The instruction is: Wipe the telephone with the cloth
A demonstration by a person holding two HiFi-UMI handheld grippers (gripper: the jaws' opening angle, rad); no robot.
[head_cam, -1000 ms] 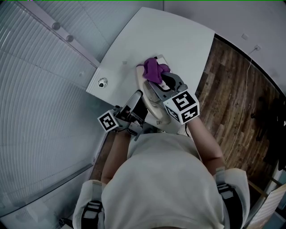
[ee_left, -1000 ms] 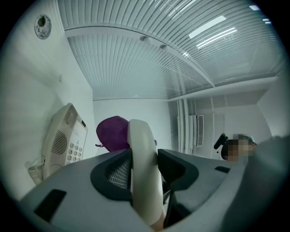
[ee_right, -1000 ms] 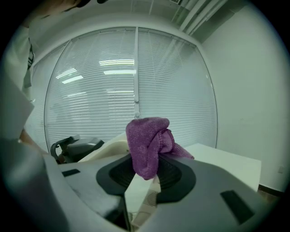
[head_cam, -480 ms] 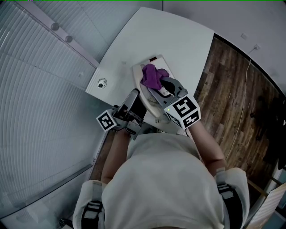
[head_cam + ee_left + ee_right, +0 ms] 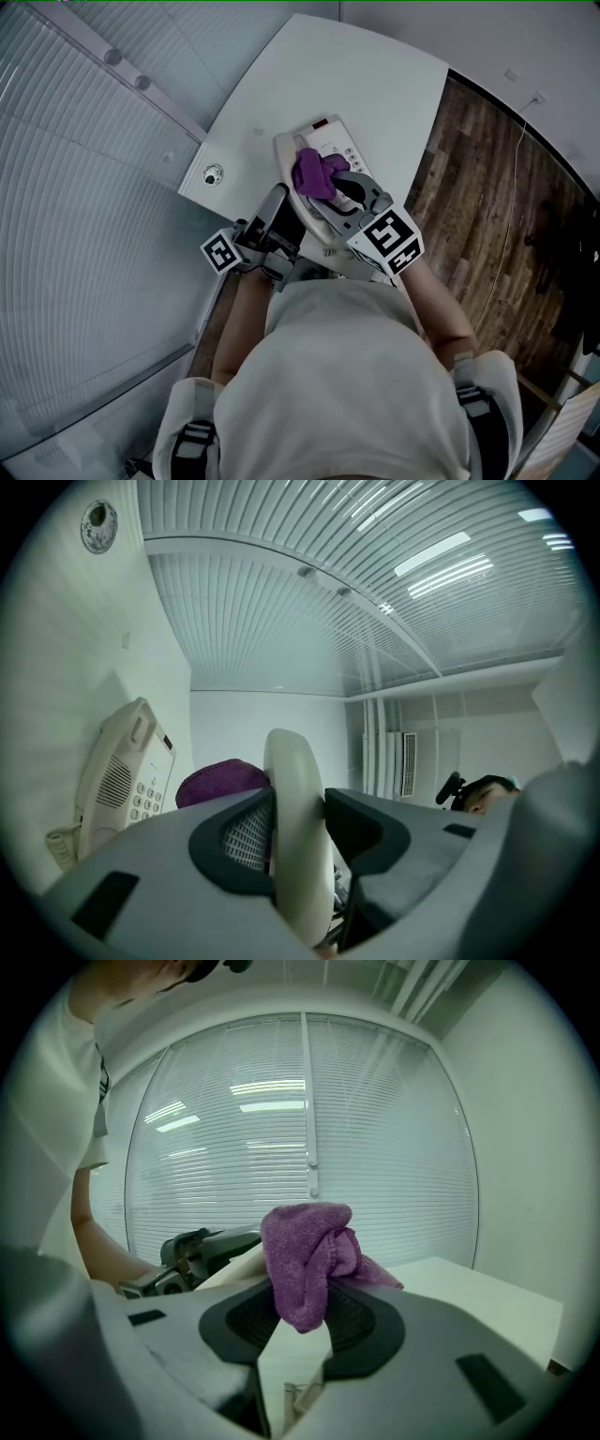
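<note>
A cream telephone base [image 5: 328, 142] with a keypad lies on the white table [image 5: 375, 84]. My left gripper [image 5: 279, 202] holds the cream handset [image 5: 292, 761] lifted off the base. Its jaws are closing, and the pads press on the handset from both sides. My right gripper [image 5: 339, 180] is shut on a bunched purple cloth [image 5: 317, 173], which rests against the handset just above the base. In the right gripper view the cloth [image 5: 305, 1260] sticks up between the jaws, with the handset [image 5: 239, 1265] and the left gripper [image 5: 202, 1246] behind it.
A round metal grommet [image 5: 214, 174] sits in the table near its left edge. Window blinds [image 5: 84, 187] run along the left. Wooden floor [image 5: 497, 187] with a thin cable lies to the right. The coiled cord [image 5: 298, 1401] hangs below the right jaws.
My right gripper has drawn the cloth back toward the person along the handset, uncovering more of the base's keypad. The left gripper has barely moved.
</note>
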